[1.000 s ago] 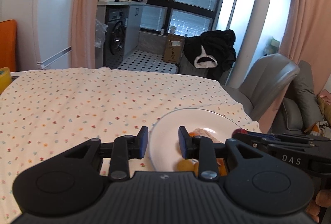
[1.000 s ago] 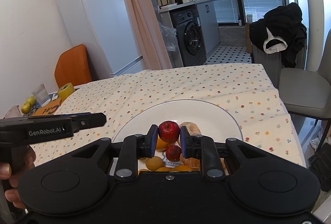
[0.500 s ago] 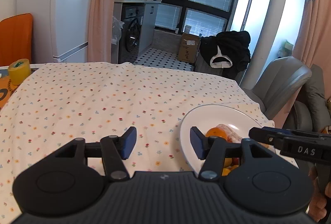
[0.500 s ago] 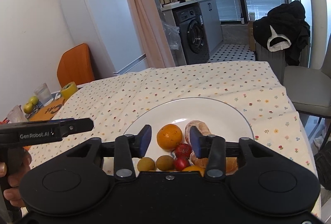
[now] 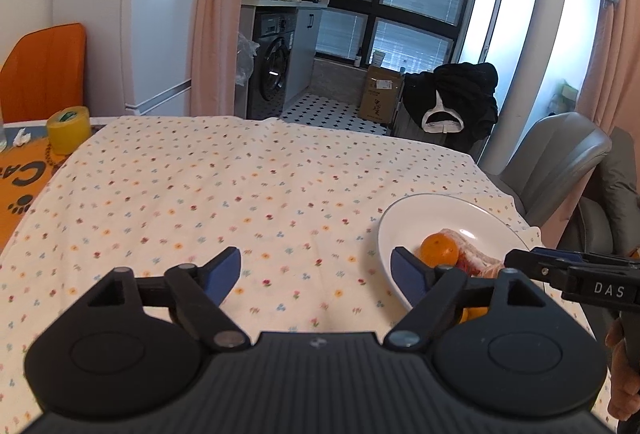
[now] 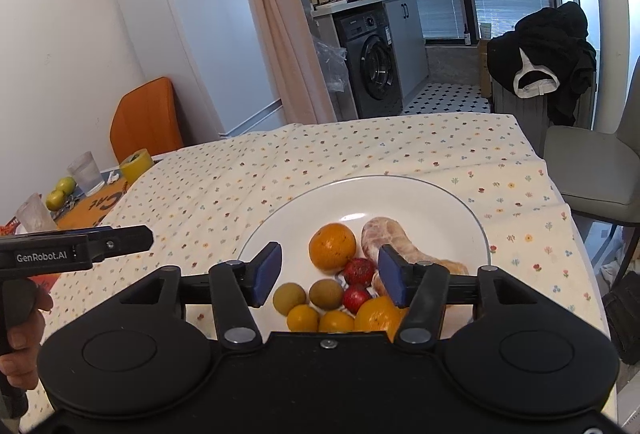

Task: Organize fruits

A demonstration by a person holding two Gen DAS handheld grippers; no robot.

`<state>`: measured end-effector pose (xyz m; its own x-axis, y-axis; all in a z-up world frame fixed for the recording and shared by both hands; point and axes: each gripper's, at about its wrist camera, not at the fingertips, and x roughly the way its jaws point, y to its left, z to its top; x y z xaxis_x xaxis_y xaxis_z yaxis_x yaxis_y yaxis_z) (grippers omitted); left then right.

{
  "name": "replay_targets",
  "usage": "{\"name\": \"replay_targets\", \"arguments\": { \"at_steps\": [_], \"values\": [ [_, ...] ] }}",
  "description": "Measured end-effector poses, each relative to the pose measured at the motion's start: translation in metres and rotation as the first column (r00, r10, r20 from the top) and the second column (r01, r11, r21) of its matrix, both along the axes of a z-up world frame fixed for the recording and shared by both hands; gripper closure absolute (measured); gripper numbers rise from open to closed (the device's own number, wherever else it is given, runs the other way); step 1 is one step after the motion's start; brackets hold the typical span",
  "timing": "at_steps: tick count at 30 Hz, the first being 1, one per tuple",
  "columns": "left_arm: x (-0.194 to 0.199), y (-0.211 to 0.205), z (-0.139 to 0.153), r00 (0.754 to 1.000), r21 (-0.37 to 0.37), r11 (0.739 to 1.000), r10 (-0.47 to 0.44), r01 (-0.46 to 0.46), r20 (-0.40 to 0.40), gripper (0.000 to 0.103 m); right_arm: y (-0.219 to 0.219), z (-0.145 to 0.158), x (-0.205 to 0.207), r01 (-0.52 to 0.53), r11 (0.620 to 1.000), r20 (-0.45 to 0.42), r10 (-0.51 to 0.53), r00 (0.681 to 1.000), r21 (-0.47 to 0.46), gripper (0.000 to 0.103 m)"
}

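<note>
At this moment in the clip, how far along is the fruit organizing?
Done: the fruits, including a large orange and two red fruits, sit together on the white plate. In hand: nothing; the right hand-held gripper and left hand-held gripper are both open and empty. Left: no loose fruit shows on the tablecloth; two green fruits lie off it.

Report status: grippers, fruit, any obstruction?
Left gripper open, empty, over the tablecloth. Right gripper open, empty, above the plate. Fruits piled on plate, large orange at the back. Nothing in the way.
</note>
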<state>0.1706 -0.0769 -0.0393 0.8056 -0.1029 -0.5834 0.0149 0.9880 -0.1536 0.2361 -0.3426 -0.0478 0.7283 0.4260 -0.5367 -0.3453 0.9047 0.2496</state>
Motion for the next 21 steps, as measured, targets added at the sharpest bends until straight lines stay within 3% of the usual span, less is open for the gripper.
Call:
{"name": "replay_targets", "arguments": {
  "at_steps": [6,16,21],
  "values": [
    [-0.014,0.007,0.003,1.000,-0.005,1.000,0.002,-0.002,-0.001,0.019,0.000,0.004,-0.013,-0.002,1.000,0.000,0.002,1.000,-0.003,0.038],
    [-0.044,0.020,0.009,1.000,-0.013,1.000,0.015,-0.015,-0.010,0.008,0.001,0.015,-0.040,-0.004,1.000,0.024,0.003,1.000,0.004,0.007],
    [-0.063,0.027,0.011,0.999,-0.001,0.999,0.033,-0.033,-0.008,0.005,-0.003,0.018,-0.051,0.000,1.000,0.020,-0.001,1.000,0.027,0.002]
  ]
}}
